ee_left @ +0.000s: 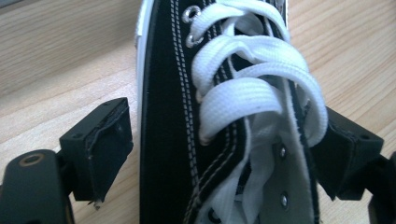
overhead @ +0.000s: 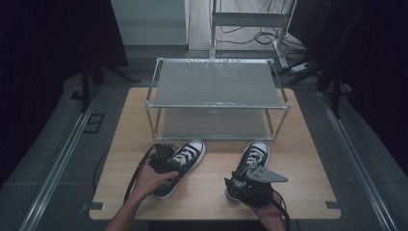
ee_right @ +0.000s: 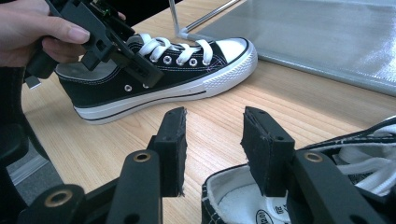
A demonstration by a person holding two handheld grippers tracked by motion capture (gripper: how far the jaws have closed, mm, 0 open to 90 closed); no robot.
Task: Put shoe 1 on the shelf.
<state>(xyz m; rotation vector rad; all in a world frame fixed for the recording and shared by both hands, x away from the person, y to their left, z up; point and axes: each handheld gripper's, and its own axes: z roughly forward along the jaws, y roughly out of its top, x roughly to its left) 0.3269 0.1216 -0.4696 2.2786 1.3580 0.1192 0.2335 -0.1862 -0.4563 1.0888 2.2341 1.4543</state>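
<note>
Two sneakers point(overhead: 182, 166) point(overhead: 251, 161); left gripper point(ee_left: 219, 140) straddles one's laces point(ee_left: 247, 84).

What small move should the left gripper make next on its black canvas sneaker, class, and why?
Probably close the left gripper: its jaws stand open on either side of the black canvas sneaker with white laces, with a gap showing at the left jaw, so the sneaker on the wooden table is not yet gripped.

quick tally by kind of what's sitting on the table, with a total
black canvas high-top sneakers with white laces and white rubber toe caps: 2, left one, right one
two-tier metal-frame shoe rack with grey shelves: 1
total: 3
</note>
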